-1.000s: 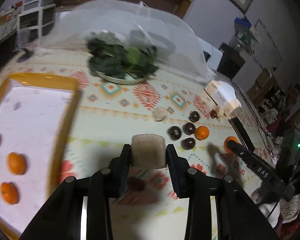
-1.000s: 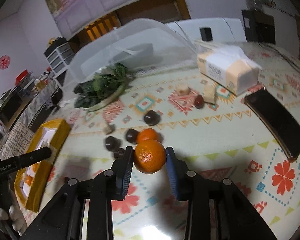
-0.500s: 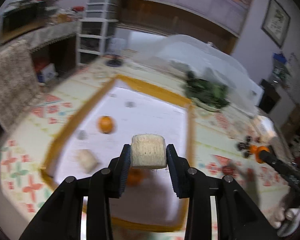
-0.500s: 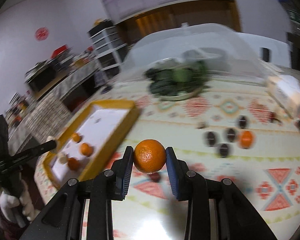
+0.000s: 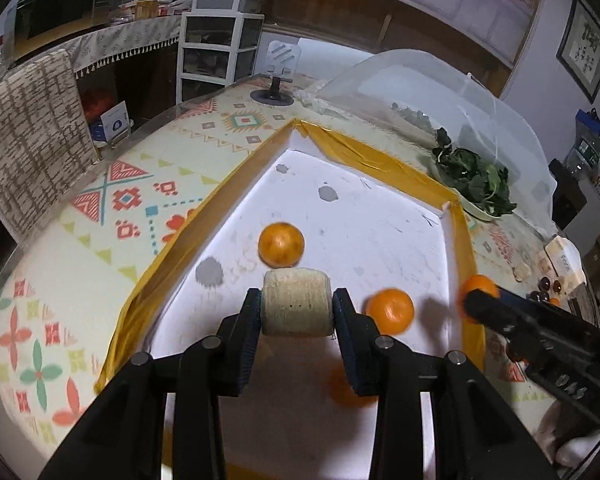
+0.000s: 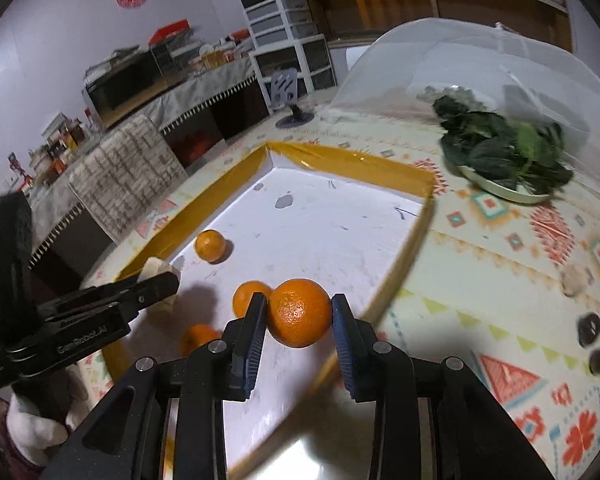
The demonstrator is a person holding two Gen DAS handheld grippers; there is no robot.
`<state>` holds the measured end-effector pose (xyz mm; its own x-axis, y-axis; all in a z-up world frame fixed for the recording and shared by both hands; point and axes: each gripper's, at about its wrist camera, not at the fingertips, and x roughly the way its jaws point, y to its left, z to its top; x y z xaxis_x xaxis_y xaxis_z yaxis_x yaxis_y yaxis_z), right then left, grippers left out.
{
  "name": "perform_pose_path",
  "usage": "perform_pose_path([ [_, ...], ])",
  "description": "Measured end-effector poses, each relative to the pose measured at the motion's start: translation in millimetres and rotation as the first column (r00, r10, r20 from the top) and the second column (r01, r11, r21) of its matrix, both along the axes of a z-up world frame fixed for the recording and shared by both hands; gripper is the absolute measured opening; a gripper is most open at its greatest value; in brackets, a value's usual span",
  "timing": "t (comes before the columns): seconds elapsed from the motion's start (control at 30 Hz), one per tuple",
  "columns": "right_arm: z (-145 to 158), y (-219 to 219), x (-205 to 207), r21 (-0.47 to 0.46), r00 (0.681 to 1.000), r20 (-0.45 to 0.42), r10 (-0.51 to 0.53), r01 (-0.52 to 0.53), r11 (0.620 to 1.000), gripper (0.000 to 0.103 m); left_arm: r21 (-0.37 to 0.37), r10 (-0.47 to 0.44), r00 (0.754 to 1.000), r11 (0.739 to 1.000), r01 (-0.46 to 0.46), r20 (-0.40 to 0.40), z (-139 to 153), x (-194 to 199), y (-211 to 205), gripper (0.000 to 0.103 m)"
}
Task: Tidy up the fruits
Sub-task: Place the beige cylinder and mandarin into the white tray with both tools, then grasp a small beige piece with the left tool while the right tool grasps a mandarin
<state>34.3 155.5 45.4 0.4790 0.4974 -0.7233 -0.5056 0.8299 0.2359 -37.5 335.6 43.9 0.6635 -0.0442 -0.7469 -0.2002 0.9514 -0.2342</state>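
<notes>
My left fingers [image 5: 298, 312] pinch a pale cylinder [image 5: 297, 303], my right fingers [image 6: 299, 312] an orange [image 6: 299, 312], both over the tray [image 6: 216, 190]; dropped, either could roll against the loose oranges [image 5: 281, 245]

A plate of leafy greens [image 6: 508, 160] was set beside a clear mesh food cover [image 6: 472, 80]; white drawers [image 5: 220, 28] were seen behind.

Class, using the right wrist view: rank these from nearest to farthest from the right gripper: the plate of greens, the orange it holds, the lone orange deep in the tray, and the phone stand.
1. Held orange, between the right gripper fingers.
2. Lone orange, left, inside the tray.
3. Plate of greens, upper right, outside the tray.
4. Phone stand, at the far table edge.
</notes>
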Motion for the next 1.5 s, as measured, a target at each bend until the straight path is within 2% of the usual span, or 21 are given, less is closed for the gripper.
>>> perform_pose_path([
  [0.2, -17, 15, 22, -0.052, 1.000, -0.016, -0.008, 0.007, 0.999, 0.035, -0.003, -0.022, 1.000, 1.000, 0.021, -0.022, -9, 15, 0, 0.035],
  [0.33, -20, 19, 28, -0.067, 1.000, -0.010, -0.006, 0.006, 0.998, 0.035, -0.021, -0.021, 1.000, 1.000, 0.020, -0.004, -7, 14, 2, 0.035],
  [0.47, -21, 24, 31, -0.058, 1.000, -0.012, -0.014, 0.013, 0.998, 0.037, -0.042, -0.016, 1.000, 0.999, 0.016, 0.009, -2, 11, 5, 0.049],
  [0.53, -21, 22, 32, -0.032, 0.999, -0.026, -0.019, 0.018, 0.999, 0.037, -0.055, -0.010, 1.000, 0.998, 0.011, 0.021, 3, 6, 6, 0.052],
  [0.67, -8, 14, 27, 0.001, 1.000, 0.000, -0.027, 0.027, 1.000, 0.038, -0.071, 0.004, 0.999, 0.997, -0.001, 0.035, 12, -5, 7, 0.063],
  [0.8, 13, -5, 17, 0.035, 0.998, 0.031, -0.056, 0.055, 0.998, 0.039, -0.084, 0.001, 0.998, 0.996, 0.004, 0.059, 24, -19, 1, 0.065],
  [0.97, 37, -55, -6, 0.055, 0.990, 0.078, -0.120, 0.116, 0.992, 0.043, -0.088, -0.036, 0.996, 0.995, 0.044, 0.087, 39, -37, -17, 0.068],
  [1.13, 50, -135, -35, 0.048, 0.967, 0.117, -0.227, 0.223, 0.974, 0.047, -0.075, -0.098, 0.987, 0.991, 0.108, 0.124, 56, -54, -47, 0.069],
  [1.33, 49, -254, -57, 0.048, 0.894, 0.103, -0.436, 0.433, 0.900, 0.048, -0.054, -0.217, 0.964, 0.972, 0.227, 0.153, 66, -64, -99, 0.074],
  [1.5, 37, -308, -62, 0.056, 0.850, 0.070, -0.522, 0.519, 0.853, 0.048, -0.039, -0.327, 0.939, 0.942, 0.333, 0.110, 57, -53, -152, 0.074],
])
